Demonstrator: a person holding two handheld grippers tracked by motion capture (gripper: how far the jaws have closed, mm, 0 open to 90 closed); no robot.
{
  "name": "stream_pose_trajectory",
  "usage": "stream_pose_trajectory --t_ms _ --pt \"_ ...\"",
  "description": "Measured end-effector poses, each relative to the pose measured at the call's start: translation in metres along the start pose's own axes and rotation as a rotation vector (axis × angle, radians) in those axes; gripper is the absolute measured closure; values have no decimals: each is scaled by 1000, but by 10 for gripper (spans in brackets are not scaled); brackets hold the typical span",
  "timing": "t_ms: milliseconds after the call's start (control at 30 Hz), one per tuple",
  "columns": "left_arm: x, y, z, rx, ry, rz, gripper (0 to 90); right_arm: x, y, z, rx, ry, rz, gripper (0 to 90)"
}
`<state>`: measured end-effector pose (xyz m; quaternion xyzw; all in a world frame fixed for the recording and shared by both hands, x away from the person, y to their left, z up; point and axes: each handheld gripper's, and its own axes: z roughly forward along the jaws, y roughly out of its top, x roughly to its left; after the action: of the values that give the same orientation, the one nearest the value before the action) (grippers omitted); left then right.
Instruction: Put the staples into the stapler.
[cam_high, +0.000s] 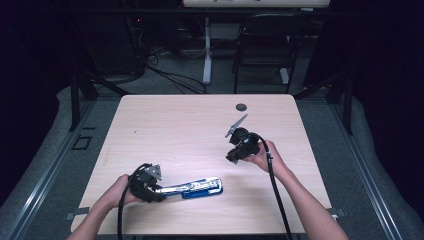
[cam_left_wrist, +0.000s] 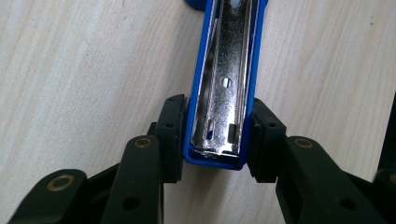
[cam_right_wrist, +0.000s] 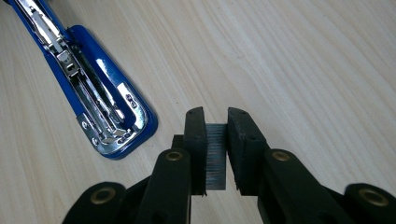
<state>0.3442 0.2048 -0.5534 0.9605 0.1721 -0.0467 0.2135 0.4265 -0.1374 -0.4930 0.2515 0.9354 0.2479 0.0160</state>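
Observation:
A blue stapler lies swung open flat near the table's front edge, its shiny metal staple channel facing up. My left gripper is shut on the stapler's left end; in the left gripper view its jaws press the blue sides. My right gripper hovers over the table's middle right, shut on a short grey strip of staples. In the right gripper view the open stapler lies up and to the left of that gripper, a short way off.
The light wooden table has a small black round grommet near its far edge. Beyond it stand a black chair and a white desk leg, with cables on the floor.

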Motion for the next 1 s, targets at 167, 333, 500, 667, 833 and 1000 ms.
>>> stream_pose_trajectory --t_ms 167,333,500,667,833,1000 --pt "1 0 0 0 -2 5 633 4 3 -1 -6 4 -13 787" --pt "2 1 0 -1 -3 9 633 8 5 -1 -6 1 -26 787" --pt "4 1 0 -2 -5 11 633 9 7 -2 -9 11 -29 787" --pt "4 2 0 1 -3 15 633 12 9 -3 -18 18 -36 787" --pt "4 2 0 -2 -1 14 633 17 15 -4 -29 36 -57 787" --pt "5 2 0 1 -6 18 633 25 23 -4 -43 55 -81 787"
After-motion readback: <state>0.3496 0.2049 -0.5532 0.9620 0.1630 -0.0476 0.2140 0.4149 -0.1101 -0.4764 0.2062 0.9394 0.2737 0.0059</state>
